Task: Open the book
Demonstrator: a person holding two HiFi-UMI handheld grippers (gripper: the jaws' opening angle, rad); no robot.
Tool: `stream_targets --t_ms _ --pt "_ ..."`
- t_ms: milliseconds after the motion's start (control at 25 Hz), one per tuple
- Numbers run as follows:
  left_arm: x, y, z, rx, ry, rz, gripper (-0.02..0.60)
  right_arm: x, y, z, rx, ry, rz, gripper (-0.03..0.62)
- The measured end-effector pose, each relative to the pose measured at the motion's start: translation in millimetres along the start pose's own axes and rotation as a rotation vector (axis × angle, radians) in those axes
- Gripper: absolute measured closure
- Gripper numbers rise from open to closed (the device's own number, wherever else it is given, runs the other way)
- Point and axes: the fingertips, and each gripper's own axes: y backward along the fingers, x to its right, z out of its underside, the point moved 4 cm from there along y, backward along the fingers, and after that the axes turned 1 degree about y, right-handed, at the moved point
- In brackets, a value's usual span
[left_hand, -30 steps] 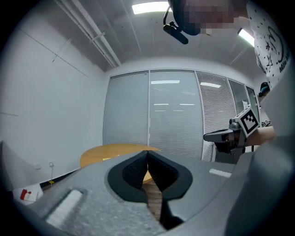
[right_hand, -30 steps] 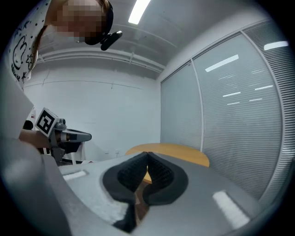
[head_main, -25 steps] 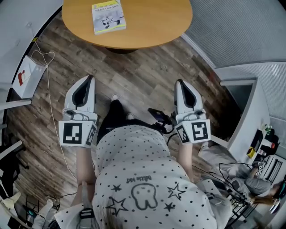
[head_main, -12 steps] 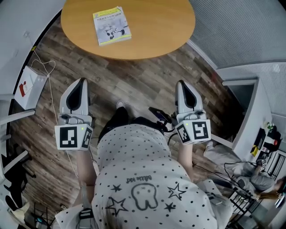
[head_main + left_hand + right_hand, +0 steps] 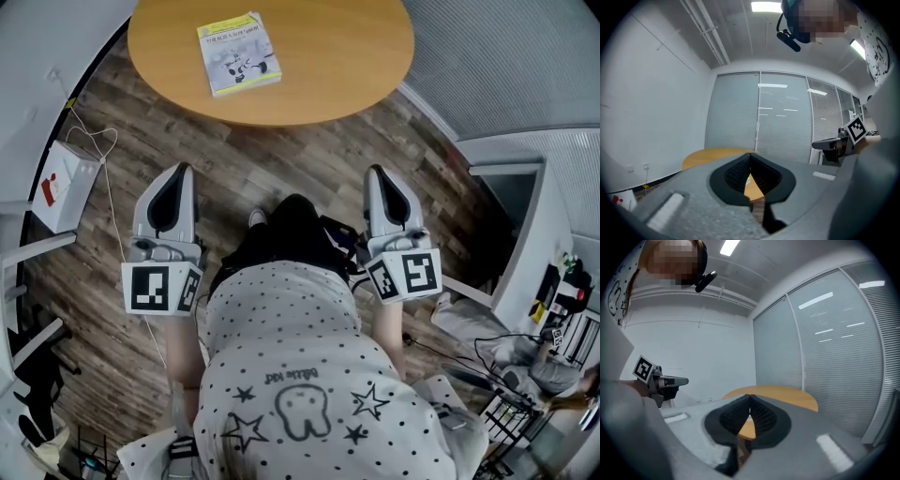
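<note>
a: entry one. where is the book?
b: the book [image 5: 239, 53] lies closed and cover up, flat on the round wooden tabletop [image 5: 328, 56]. it sits on the tabletop's left part, slightly skewed. nothing touches it.
a: left gripper?
b: the left gripper [image 5: 181, 171] is held over the plank floor [image 5: 281, 169], well short of the tabletop edge and pointing toward it. in the left gripper view the jaws are clenched, with the ribbed pads [image 5: 740, 171] meeting at the tips. nothing is between them; only tabletop wood shows through the gap below the tips.
a: right gripper?
b: the right gripper [image 5: 378, 174] is alongside the left one in the head view, on the other side of the person's dotted shirt [image 5: 300, 375]. it is also well apart from the tabletop. in the right gripper view the jaws are clenched tip to tip and empty.
a: surroundings?
b: a white box [image 5: 58, 173] with a cable lies on the floor at the left. a glass wall with blinds [image 5: 783, 117] stands behind the tabletop.
</note>
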Motion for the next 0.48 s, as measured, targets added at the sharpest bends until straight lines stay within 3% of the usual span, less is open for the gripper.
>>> stream_targets --t_ms 480 --pt "-24 -20 10 -0.037 0.003 -0.045 0.571 7 -41 7 -0.028 -0.016 -0.027 0.589"
